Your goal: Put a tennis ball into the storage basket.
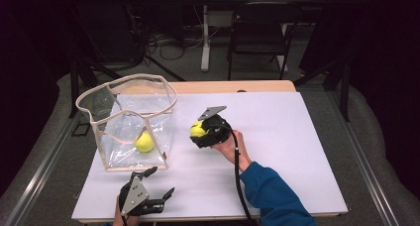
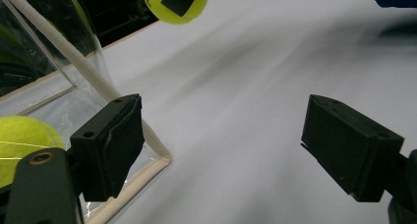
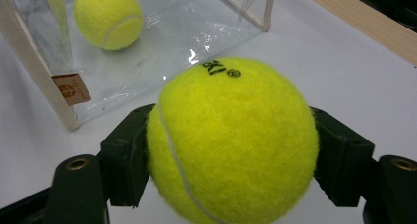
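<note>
Two tennis balls are in play, both bright yellow-green. One tennis ball [image 3: 231,140] sits clamped between the jaws of the right gripper [image 1: 202,132], whose pads press its sides; in the right gripper view the ball bears a small black printed mark on top, and in the high view it is held above the white table top [image 1: 277,137], just right of the bag. The second tennis ball [image 1: 144,142] lies inside the one clear plastic bag [image 1: 126,119], on its floor near the right-hand wall. That bag stands upright and open-mouthed on the left part of the surface, with cream piping along its edges and a small tan label [image 3: 71,89] on one corner seam. There are two grippers: the left gripper [image 1: 161,182] rests low at the near edge of the table, just in front of the bag's near corner, its jaws spread wide with nothing between them. One blue sleeve [image 1: 275,196] comes in from the bottom, with one black cable [image 1: 238,171] trailing along it. The white sheet covers a wooden table whose bare far strip [image 1: 233,86] shows. Beyond it the room is dark, with a grey floor, one black folding chair [image 1: 260,32], loose cables and one white table leg [image 1: 204,37].
</note>
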The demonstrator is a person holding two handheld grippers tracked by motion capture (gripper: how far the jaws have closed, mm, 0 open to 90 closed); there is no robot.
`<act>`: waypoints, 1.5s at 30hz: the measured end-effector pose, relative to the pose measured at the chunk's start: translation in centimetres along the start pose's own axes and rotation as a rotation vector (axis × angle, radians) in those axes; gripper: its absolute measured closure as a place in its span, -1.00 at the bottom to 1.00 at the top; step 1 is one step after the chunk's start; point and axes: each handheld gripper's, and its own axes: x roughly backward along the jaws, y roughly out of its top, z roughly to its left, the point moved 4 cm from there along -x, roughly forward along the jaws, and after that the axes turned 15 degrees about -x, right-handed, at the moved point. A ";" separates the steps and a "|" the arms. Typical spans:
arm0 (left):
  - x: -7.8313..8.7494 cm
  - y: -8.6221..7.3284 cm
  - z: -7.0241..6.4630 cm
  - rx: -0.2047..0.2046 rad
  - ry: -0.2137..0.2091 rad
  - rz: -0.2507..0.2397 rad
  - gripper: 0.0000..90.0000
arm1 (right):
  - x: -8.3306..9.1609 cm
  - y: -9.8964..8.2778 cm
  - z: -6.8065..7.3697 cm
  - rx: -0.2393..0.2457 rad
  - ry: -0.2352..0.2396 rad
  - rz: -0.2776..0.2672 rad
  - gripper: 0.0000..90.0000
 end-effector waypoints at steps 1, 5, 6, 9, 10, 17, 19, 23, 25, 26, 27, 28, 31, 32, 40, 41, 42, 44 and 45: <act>0.0 0.0 0.0 -0.001 0.001 0.000 -0.64 | 0.1 0.1 0.0 0.001 0.002 -0.003 -0.42; 0.0 0.0 0.0 0.000 0.000 0.000 -0.64 | 0.4 0.3 0.2 0.006 -0.001 -0.011 -0.42; 0.0 0.0 0.0 0.000 0.000 0.000 -0.64 | 0.5 0.4 0.2 0.006 0.000 -0.014 -0.42; 0.0 0.0 0.0 0.000 0.000 0.001 -0.64 | 0.7 0.6 0.3 0.010 -0.001 -0.019 -0.42; 0.0 0.0 0.0 0.000 -0.002 0.000 -0.64 | 0.8 0.7 0.3 0.015 0.001 -0.024 -0.42; -0.1 0.0 0.0 0.001 -0.001 0.000 -0.64 | 1.3 1.1 0.5 0.024 -0.002 -0.037 -0.42; -0.1 0.0 0.0 0.000 -0.001 0.000 -0.64 | 1.4 1.2 0.6 0.027 -0.002 -0.040 -0.42; -0.1 0.0 0.0 -0.001 -0.002 -0.001 -0.64 | 1.6 1.5 0.7 0.033 -0.002 -0.051 -0.42; -0.1 0.0 0.0 -0.001 -0.004 0.000 -0.64 | 1.8 1.6 0.7 0.037 -0.004 -0.054 -0.42; -0.1 0.0 0.0 0.000 -0.004 -0.002 -0.64 | 1.8 1.7 0.7 0.037 -0.002 -0.055 -0.42; -0.1 0.0 0.0 0.000 -0.004 -0.002 -0.64 | 1.9 1.8 0.7 0.038 -0.002 -0.057 -0.42; -0.1 0.0 0.0 0.000 -0.004 -0.002 -0.64 | 2.0 1.8 0.7 0.040 -0.003 -0.059 -0.42; -0.1 0.0 0.0 0.000 0.000 -0.001 -0.64 | 2.2 2.0 0.7 0.040 -0.004 -0.064 -0.42; -0.1 0.0 0.0 0.000 0.000 -0.001 -0.64 | 2.3 2.1 0.7 0.042 -0.005 -0.067 -0.42; -0.1 0.0 0.0 0.000 -0.002 0.000 -0.64 | 2.8 2.7 0.7 0.046 -0.002 -0.084 -0.42; -0.1 0.0 0.0 0.000 -0.002 -0.001 -0.64 | 2.9 2.7 0.7 0.050 -0.001 -0.086 -0.42; -0.1 0.0 0.0 0.000 -0.003 0.000 -0.64 | 3.0 2.8 0.8 0.044 -0.002 -0.088 -0.42; -0.1 0.0 0.0 -0.001 -0.003 0.000 -0.64 | 3.1 2.9 0.8 0.048 -0.001 -0.089 -0.42; -0.1 0.0 0.0 0.000 -0.003 0.000 -0.64 | 3.1 3.0 0.9 0.049 0.001 -0.090 -0.42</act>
